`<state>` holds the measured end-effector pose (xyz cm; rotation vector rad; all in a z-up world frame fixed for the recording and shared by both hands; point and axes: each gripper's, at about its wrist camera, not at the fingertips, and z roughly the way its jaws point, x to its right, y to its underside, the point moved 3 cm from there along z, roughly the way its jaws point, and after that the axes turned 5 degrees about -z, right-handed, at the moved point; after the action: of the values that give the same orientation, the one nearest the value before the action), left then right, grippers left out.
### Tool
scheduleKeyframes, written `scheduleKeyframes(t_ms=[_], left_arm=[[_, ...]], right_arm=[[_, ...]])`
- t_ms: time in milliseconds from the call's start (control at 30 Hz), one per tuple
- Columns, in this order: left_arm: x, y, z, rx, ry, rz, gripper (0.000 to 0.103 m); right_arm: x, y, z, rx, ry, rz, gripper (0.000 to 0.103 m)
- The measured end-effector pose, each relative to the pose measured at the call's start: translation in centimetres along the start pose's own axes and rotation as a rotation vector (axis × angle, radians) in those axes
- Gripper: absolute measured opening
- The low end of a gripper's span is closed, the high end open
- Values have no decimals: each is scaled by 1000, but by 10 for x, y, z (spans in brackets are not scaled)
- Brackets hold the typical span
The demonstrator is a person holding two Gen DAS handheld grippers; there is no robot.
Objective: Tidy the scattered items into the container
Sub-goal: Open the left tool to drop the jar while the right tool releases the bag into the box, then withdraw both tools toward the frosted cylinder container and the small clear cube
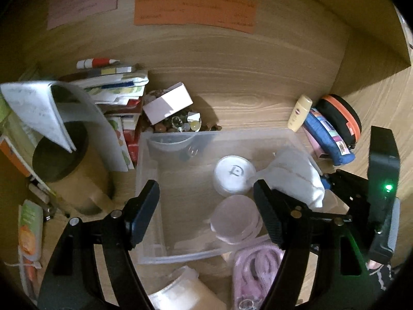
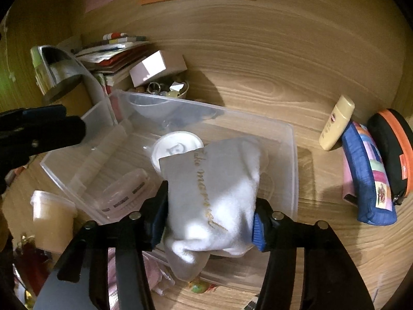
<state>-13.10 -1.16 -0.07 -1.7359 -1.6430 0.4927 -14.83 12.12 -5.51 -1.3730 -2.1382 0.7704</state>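
Right now the white pouch [image 2: 219, 193] with gold script sits between the 2 fingers of the right gripper [image 2: 209, 228], hanging over the near right part of the clear plastic bin [image 2: 293, 155]. The blue pads touch its 2 sides, though the fabric looks only loosely pinched, so I cannot tell how firm the hold is. In the left wrist view the same pouch [image 1: 296, 173] shows at about 3 o'clock of the bin [image 1: 148, 160], over its right wall.

Inside the bin, a round white lid [image 1: 233, 174] lies near the middle, just beside the pouch at its 9 o'clock, and a clear round tub [image 1: 236, 219] lies at 6 o'clock of that lid, close to the near wall.

The left gripper [image 1: 206, 214] hovers above the bin's near half with its jaws standing wide apart and nothing between them.

Outside the bin, at 12 o'clock, a bowl of small trinkets [image 1: 180, 125] carries a white box [image 1: 169, 103] on top. At 10 o'clock is a pile of books [image 1: 121, 87]. At 2 o'clock a cream bottle [image 1: 299, 113], a blue pencil case [image 1: 327, 139] and a black case with an orange zip [image 1: 340, 121] lie side by side on the wooden desk [image 1: 245, 77]. At 6 o'clock a pink cord bundle [image 1: 258, 266] touches the bin's near wall.
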Motion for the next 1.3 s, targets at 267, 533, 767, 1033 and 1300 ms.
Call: scheduleKeyframes(t_ms=[267,533,767,1033,1300], left_arm=[[-11,14,-11,12,-9,-22,75],[-16,27,-24,35,-11,-24,84],[-15,37,-33,56,-36,-10,85],[-15,51,-37,55,-61,-21,85],[-13,61,-53,81,-45,-18,85]], right_arm=[[2,0,5,-16,19,35,71],[1,3,3,-39,0,54,84],[1,7,-10,-32,3,65,84],[-10,14,-35,11,1,33,84],[-14,25,-62,56,39,-5,84]])
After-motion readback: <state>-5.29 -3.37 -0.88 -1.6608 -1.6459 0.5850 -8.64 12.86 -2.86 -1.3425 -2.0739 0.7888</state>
